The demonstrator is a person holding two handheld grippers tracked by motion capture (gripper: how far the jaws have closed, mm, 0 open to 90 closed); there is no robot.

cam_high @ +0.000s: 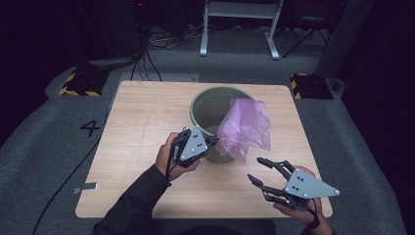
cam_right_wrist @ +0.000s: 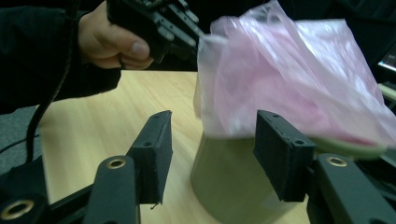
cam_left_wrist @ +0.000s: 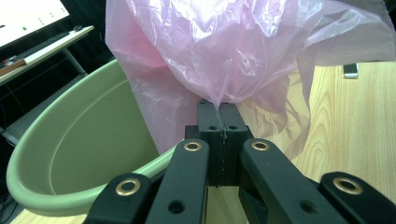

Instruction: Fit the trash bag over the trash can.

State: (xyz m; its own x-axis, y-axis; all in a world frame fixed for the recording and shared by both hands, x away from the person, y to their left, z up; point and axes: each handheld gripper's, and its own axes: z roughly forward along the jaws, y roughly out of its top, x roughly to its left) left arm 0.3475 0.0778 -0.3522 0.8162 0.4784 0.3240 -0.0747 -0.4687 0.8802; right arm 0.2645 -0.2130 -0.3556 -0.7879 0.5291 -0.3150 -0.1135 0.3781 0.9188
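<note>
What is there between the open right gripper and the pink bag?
Nothing: in the high view, bare table separates the right gripper from the pink bag, which the left gripper holds beside the green bin.

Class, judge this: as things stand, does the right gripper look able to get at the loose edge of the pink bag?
Probably yes. The right gripper has its jaws open and aimed at the pink bag, with bare table between them. The left gripper pinches another part.

Thin glossy pink plastic bag (cam_high: 244, 128), matt green plastic bin (cam_high: 208, 105), wood-grain table (cam_high: 142, 122).
</note>
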